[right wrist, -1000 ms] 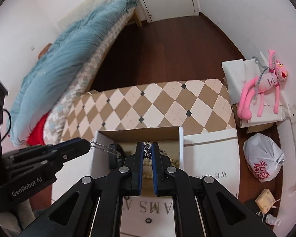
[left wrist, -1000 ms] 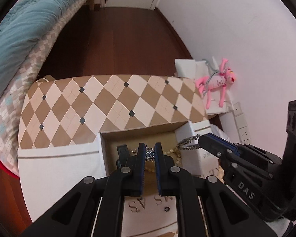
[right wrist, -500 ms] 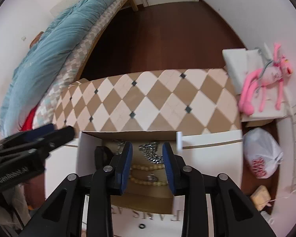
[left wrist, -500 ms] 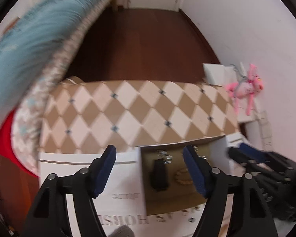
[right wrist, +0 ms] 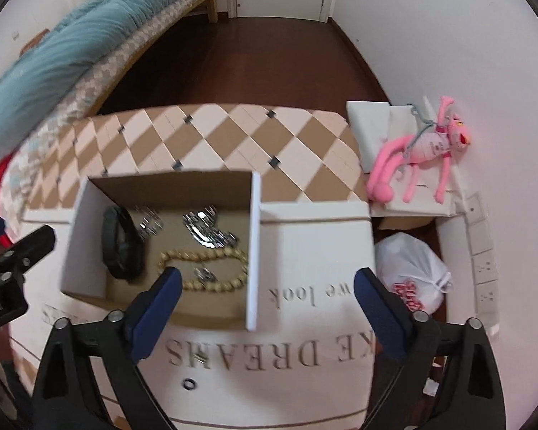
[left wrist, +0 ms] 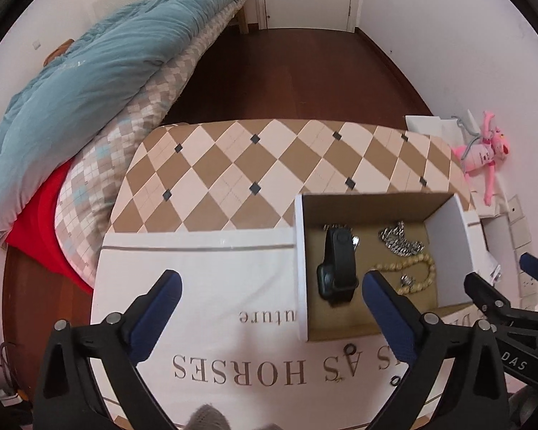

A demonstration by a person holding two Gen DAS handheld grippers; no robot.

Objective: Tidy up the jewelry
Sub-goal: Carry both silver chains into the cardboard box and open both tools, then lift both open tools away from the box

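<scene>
Grippers both hung wide apart over the table, nothing between the pads! Left gripper [left wrist: 270, 286] spread its blue pads above the white cloth [left wrist: 197, 286], just left of the box [left wrist: 299, 251]. Right gripper [right wrist: 267, 283] stood equally wide, hovering over the box's [right wrist: 253, 236] near right wall. Inside the box lay the jewelry: a black watch [left wrist: 337, 268] at the left, a silver chain [left wrist: 400, 242] toward the back, a bead bracelet [left wrist: 412, 272] in front of it with a small silver piece [right wrist: 205, 274] inside its loop. A tiny dark ring [right wrist: 189, 384] sat out on the cloth, in front of the box. Pink toy [right wrist: 419, 150] sprawled off to the right.
</scene>
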